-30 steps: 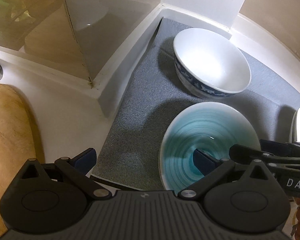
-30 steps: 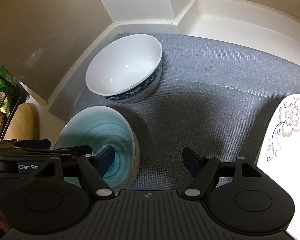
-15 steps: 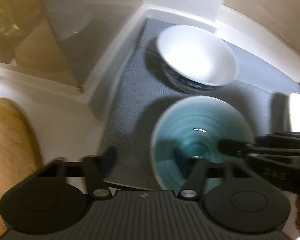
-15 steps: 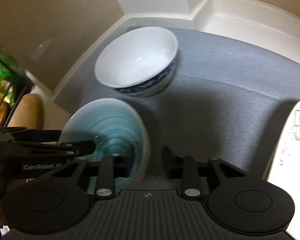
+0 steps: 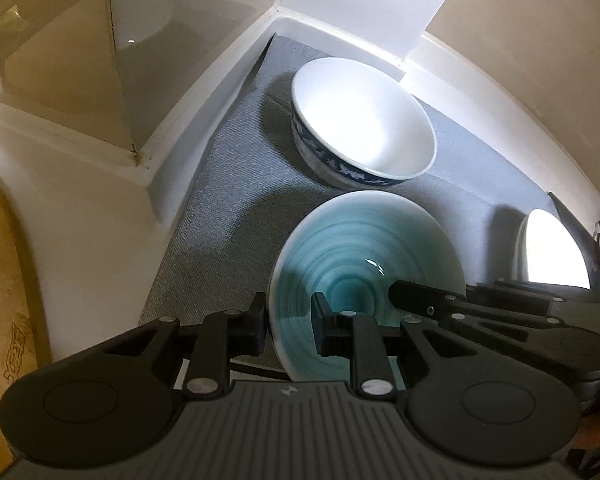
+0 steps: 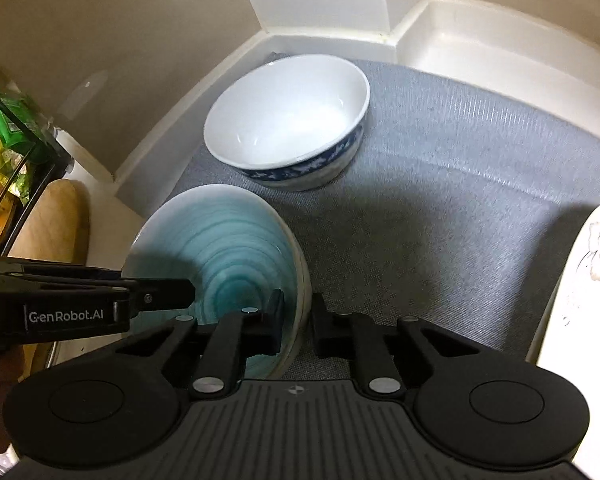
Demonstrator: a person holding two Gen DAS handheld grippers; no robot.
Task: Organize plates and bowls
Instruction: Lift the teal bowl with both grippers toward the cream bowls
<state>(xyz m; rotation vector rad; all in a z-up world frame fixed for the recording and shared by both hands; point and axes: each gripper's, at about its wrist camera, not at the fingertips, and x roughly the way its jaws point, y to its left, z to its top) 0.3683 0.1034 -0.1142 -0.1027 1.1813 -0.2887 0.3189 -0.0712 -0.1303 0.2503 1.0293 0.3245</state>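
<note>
A teal glazed bowl point(image 5: 364, 264) sits on the grey mat point(image 5: 236, 216); it also shows in the right wrist view point(image 6: 228, 248). My left gripper point(image 5: 290, 326) is shut on the bowl's left rim. My right gripper point(image 6: 298, 322) is shut on its right rim. A white bowl with a blue patterned band point(image 5: 364, 128) stands just behind it on the mat, and shows in the right wrist view point(image 6: 288, 120). A white floral plate point(image 6: 580, 288) lies at the right edge.
White raised ledges point(image 5: 204, 92) border the mat on the left and back. A wooden board point(image 5: 0, 280) lies off the mat to the left. A wire rack with green and yellow packets point(image 6: 4, 152) stands at far left.
Both grippers have closed from wide open onto opposite rims of the teal bowl. Both views have shifted slightly, and the bowl looks a little lifted or tilted.
</note>
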